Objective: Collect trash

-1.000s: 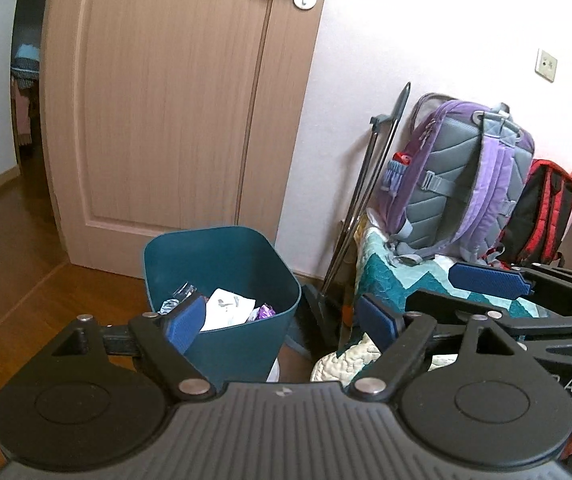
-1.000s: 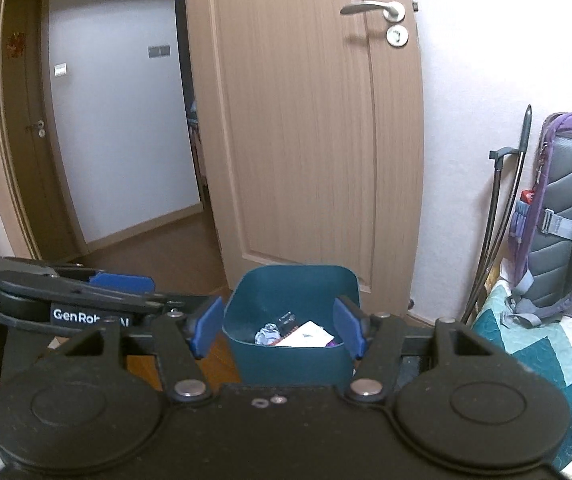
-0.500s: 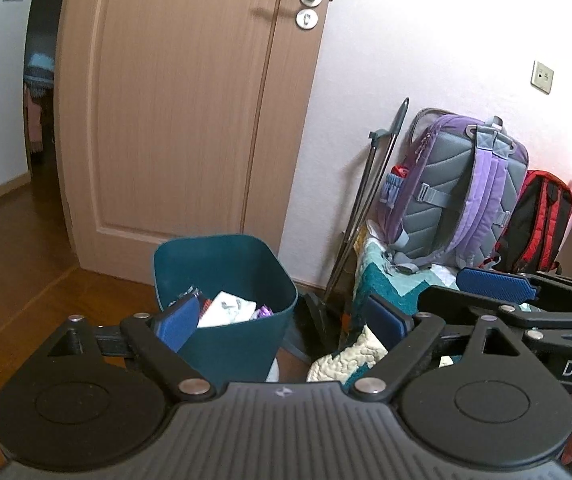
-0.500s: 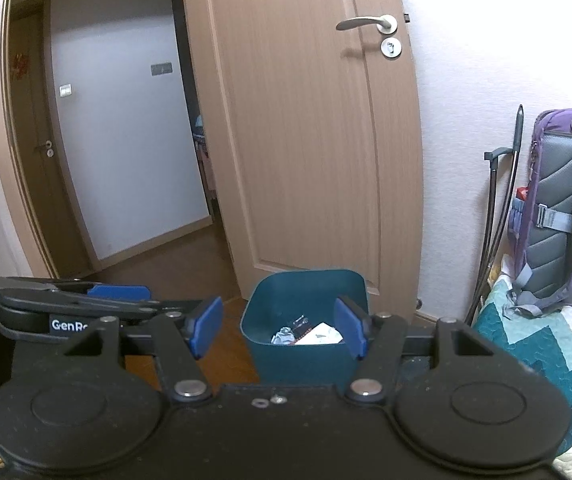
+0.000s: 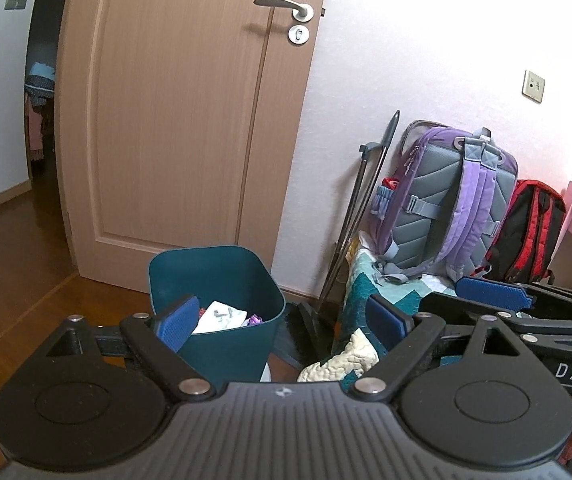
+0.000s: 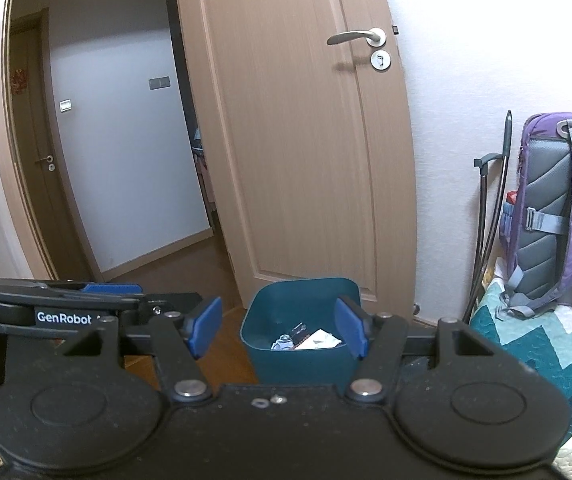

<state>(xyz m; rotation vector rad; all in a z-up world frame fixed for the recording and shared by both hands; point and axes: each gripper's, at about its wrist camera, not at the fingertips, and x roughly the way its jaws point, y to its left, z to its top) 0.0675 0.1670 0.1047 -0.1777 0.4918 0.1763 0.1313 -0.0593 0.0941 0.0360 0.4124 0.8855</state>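
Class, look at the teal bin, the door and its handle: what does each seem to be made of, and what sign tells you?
Bin: probably moulded plastic, matte teal, with smooth one-piece walls and rounded corners.
Door: wood or wood-look laminate, pale brown with fine straight grain and a satin surface.
Handle: likely brushed metal, silvery with a soft sheen.

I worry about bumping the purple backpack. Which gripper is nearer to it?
Right, as far as I can tell. The right gripper sits on the purple backpack's side, in front of it; the left gripper is farther left.
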